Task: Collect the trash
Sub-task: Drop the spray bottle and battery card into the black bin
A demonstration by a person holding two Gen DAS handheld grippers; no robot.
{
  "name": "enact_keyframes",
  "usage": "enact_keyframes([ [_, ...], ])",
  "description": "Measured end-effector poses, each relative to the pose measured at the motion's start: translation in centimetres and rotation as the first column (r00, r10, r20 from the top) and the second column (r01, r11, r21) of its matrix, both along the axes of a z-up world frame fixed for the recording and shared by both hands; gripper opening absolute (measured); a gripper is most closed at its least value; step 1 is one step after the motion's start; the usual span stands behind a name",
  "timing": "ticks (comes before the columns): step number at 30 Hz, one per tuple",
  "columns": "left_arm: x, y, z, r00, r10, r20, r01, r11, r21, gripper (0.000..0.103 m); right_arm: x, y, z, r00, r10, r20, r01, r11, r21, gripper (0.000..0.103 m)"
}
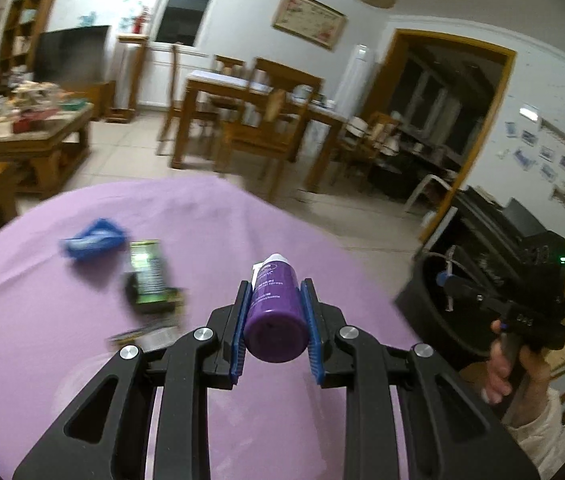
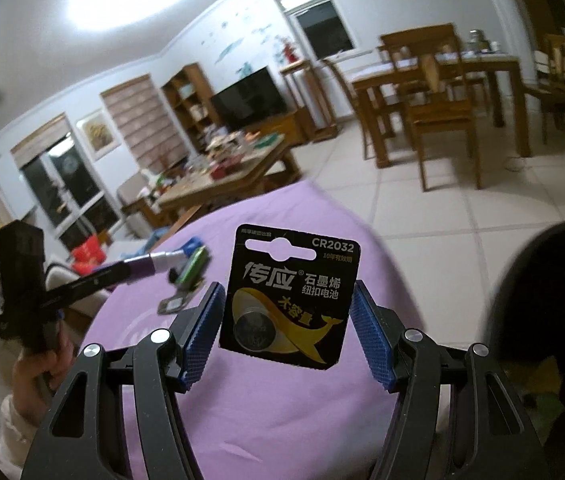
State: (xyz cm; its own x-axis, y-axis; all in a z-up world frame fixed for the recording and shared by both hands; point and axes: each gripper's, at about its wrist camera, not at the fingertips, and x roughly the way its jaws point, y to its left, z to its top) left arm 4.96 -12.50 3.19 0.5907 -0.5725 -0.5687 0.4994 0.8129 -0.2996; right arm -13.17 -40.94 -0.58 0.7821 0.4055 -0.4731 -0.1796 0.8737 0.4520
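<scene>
Two tools, one per hand. Left tool [image 1: 276,316]: blue pads clenched on one purple bottle [image 1: 276,312], base toward the camera, white cap pointing away, held above the surface [image 1: 42,340], which is draped in one purple cloth. Right tool [image 2: 288,320]: fingers spread, pads standing apart from both edges of one black battery card [image 2: 290,298] marked CR2032, with one coin cell in its blister; whether the card touches either pad cannot be told. Items on the surface, left to right in the left wrist view: one blue crumpled wrapper [image 1: 92,240]; one green-and-black box [image 1: 150,280], blurred; one flat dark packet [image 1: 146,334] just beside the left tool's frame. One black bin [image 1: 434,312] stands off the surface's right edge, with the right tool's body and the hand [image 1: 518,364] gripping it beside it. Same bin [image 2: 550,304] appears at the right of the right wrist view, contents indistinct.
</scene>
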Motion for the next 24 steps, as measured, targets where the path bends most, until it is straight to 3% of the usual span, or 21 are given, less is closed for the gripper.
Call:
enact_keyframes([
  [8,0.3,-10.4,-0.6,0.982,-0.186,-0.027,0.185,0.982,-0.042,0.025,-4.3,-8.2,-0.9,0.988,-0.155,-0.005,0.155,0.987,0.028,0.064],
  [15,-0.7,-18.4,-0.8,0.944,-0.328,-0.031,0.326,0.944,-0.050,0.025,-8.1,-14.2,-2.5,0.963,-0.268,-0.019,0.269,0.961,0.066,0.064],
  [24,-2.7,-25.6,-3.0,0.892,-0.446,-0.078,0.446,0.895,-0.019,0.025,-10.6,-19.6,-5.4,0.928,-0.369,-0.059,0.373,0.922,0.103,0.064],
])
